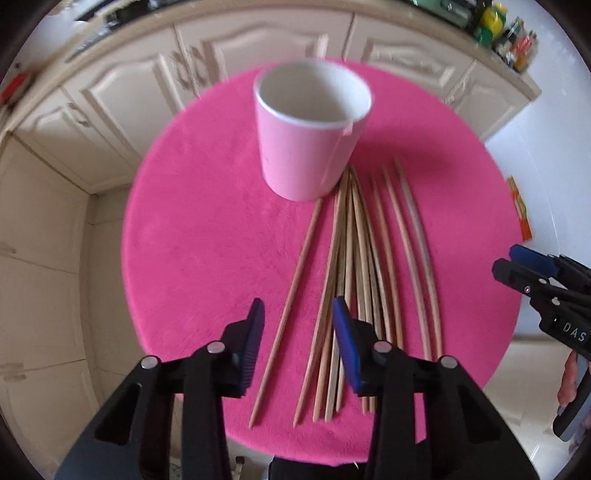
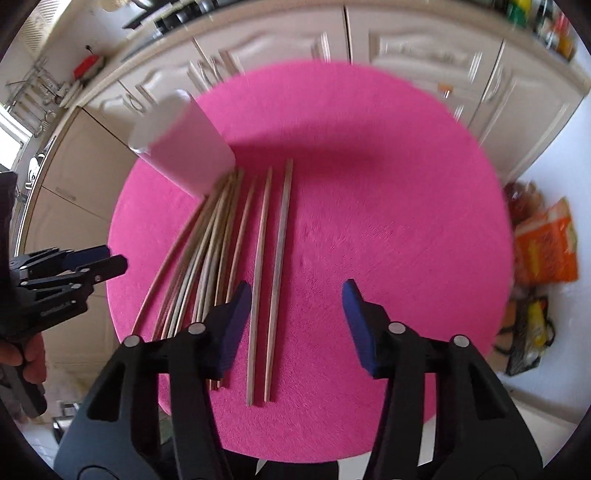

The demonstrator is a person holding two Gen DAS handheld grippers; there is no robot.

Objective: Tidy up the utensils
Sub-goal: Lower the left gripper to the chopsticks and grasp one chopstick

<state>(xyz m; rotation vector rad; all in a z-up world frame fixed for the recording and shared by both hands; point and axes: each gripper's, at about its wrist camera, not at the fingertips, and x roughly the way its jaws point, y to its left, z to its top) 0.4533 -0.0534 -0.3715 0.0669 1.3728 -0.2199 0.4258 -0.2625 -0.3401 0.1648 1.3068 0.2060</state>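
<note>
Several wooden chopsticks lie fanned out on a round pink table, their far ends near a pale pink cup that stands upright and empty. My left gripper is open above the near ends of the left sticks. In the right wrist view the chopsticks lie left of centre, the cup at the upper left. My right gripper is open above the two rightmost sticks. Each gripper also shows at the other view's edge: the right one, the left one.
Cream kitchen cabinets run behind and left of the table. Bottles and jars stand on the counter at the far right. Orange packets and bags lie on the floor to the right of the table.
</note>
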